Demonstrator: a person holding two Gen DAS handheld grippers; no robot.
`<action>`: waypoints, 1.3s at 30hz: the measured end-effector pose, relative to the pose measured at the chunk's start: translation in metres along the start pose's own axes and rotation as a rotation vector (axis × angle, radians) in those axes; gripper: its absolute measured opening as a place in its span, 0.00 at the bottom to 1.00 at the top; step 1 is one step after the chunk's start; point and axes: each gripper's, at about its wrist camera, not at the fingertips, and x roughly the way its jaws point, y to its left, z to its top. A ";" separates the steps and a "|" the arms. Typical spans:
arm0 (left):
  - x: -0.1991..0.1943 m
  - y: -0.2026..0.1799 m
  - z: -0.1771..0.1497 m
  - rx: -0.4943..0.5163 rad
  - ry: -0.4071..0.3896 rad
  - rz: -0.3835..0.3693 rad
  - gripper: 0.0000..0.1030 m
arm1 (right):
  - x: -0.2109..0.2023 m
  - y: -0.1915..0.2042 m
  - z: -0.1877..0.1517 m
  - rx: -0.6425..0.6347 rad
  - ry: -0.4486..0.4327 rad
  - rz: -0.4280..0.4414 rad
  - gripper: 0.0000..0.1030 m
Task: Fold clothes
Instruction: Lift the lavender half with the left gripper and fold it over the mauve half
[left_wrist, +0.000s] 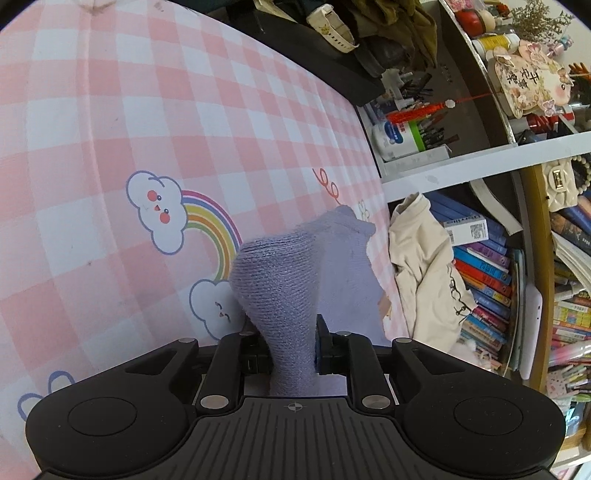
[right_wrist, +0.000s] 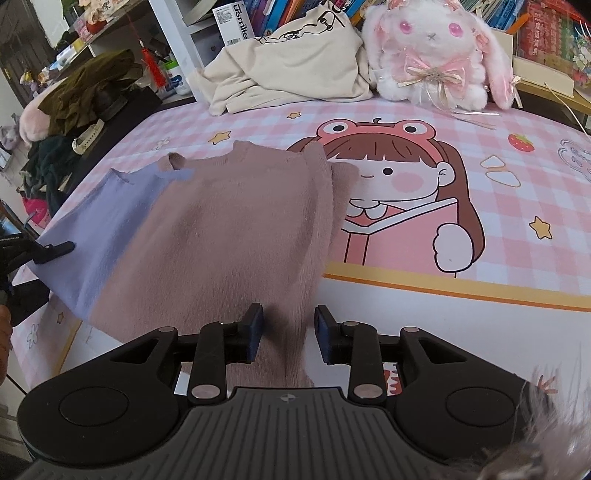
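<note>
Sweater (right_wrist: 221, 236), mauve with lilac side, lies flat on the pink checked sheet (right_wrist: 498, 295), its hem nearest me. My right gripper (right_wrist: 288, 332): jaws part open over the hem, pads clear of the knit. My left gripper (left_wrist: 284, 350): jaws narrow, pinching a bunched lilac fold. Cream garment (right_wrist: 288, 66) and plush rabbit (right_wrist: 432, 55) sit beyond

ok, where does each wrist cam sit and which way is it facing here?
Left wrist: on the left gripper, aimed down across the pink checked bedsheet toward shelves; lilac knit fabric bunched between its fingers.
Right wrist: on the right gripper, aimed along the bed at the mauve-and-lilac knit sweater and white plush rabbit; left gripper at frame edge.
Shared: sweater, sheet, cream garment.
</note>
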 end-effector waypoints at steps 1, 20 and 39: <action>0.000 -0.001 0.000 0.005 0.000 0.001 0.18 | 0.000 0.000 0.000 0.003 0.001 0.000 0.28; -0.001 -0.001 -0.001 0.040 -0.005 -0.005 0.16 | -0.005 -0.001 -0.008 -0.019 0.044 0.015 0.25; -0.012 -0.066 -0.007 0.274 -0.037 0.008 0.14 | -0.004 0.003 -0.009 -0.144 0.072 0.068 0.26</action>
